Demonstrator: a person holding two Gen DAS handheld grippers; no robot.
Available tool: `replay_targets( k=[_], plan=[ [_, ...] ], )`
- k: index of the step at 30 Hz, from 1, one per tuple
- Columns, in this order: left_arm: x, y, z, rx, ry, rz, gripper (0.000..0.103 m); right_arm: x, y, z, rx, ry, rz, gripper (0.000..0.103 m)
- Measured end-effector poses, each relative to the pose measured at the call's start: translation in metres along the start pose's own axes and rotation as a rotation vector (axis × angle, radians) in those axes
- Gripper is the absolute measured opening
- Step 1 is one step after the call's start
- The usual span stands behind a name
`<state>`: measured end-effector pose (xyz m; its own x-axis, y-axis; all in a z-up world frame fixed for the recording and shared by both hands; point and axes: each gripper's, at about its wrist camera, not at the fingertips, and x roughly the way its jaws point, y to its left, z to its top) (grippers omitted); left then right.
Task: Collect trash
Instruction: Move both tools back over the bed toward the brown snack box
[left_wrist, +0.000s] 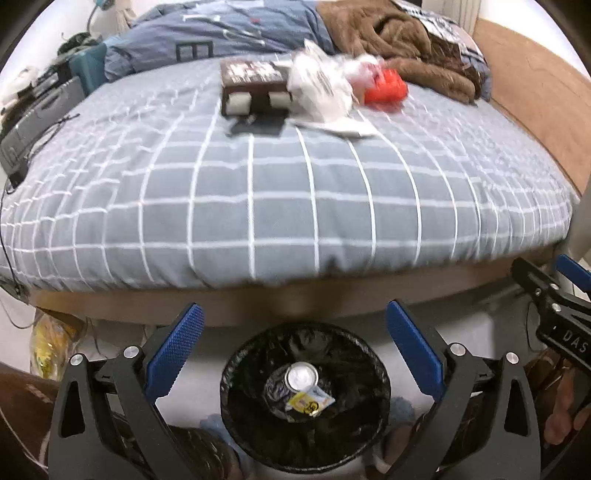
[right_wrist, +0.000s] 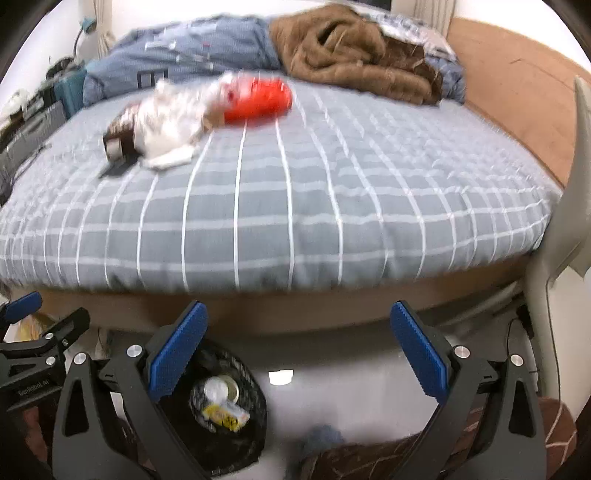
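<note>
Bin (left_wrist: 236, 402): can (left_wrist: 303, 376), yellow wrapper (left_wrist: 308, 402) deposited. Bed (left_wrist: 280, 206): white bag (left_wrist: 321, 88), red packet (left_wrist: 386, 88), brown box (left_wrist: 255, 86) outstanding. Left tongs (left_wrist: 295, 347), right tongs (right_wrist: 299, 339): wide open, empty.

I see a bed with a grey checked sheet (left_wrist: 280, 206) | a brown fuzzy blanket (left_wrist: 410, 44) bunched at its far end | a blue quilt (left_wrist: 221, 33) beside the blanket | a white floor (right_wrist: 332, 373) below

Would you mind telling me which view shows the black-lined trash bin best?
The left wrist view: the round black-lined trash bin sits centred, rim whole. In the right wrist view, the bin is partly hidden behind a claw finger.
</note>
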<state>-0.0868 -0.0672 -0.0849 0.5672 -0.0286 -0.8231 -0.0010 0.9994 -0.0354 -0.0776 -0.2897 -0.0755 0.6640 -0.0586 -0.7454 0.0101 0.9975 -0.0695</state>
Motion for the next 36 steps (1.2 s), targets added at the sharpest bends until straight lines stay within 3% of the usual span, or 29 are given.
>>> replay_targets(
  k=[5,14,25,36],
  plan=[
    [-0.012,0.005,0.016,0.000,-0.046,-0.007,0.097,-0.009,0.002,0.015,-0.005,-0.065,0.000,0.095],
    [-0.015,0.021,0.059,-0.015,-0.111,0.002,0.097,-0.002,0.015,0.051,-0.043,-0.102,0.038,0.095],
    [0.014,0.053,0.123,-0.100,-0.127,0.034,0.097,0.037,0.041,0.101,-0.082,-0.096,0.088,0.095],
    [0.057,0.072,0.187,-0.142,-0.106,0.050,0.097,0.092,0.047,0.154,-0.115,-0.096,0.062,0.095]
  ],
)
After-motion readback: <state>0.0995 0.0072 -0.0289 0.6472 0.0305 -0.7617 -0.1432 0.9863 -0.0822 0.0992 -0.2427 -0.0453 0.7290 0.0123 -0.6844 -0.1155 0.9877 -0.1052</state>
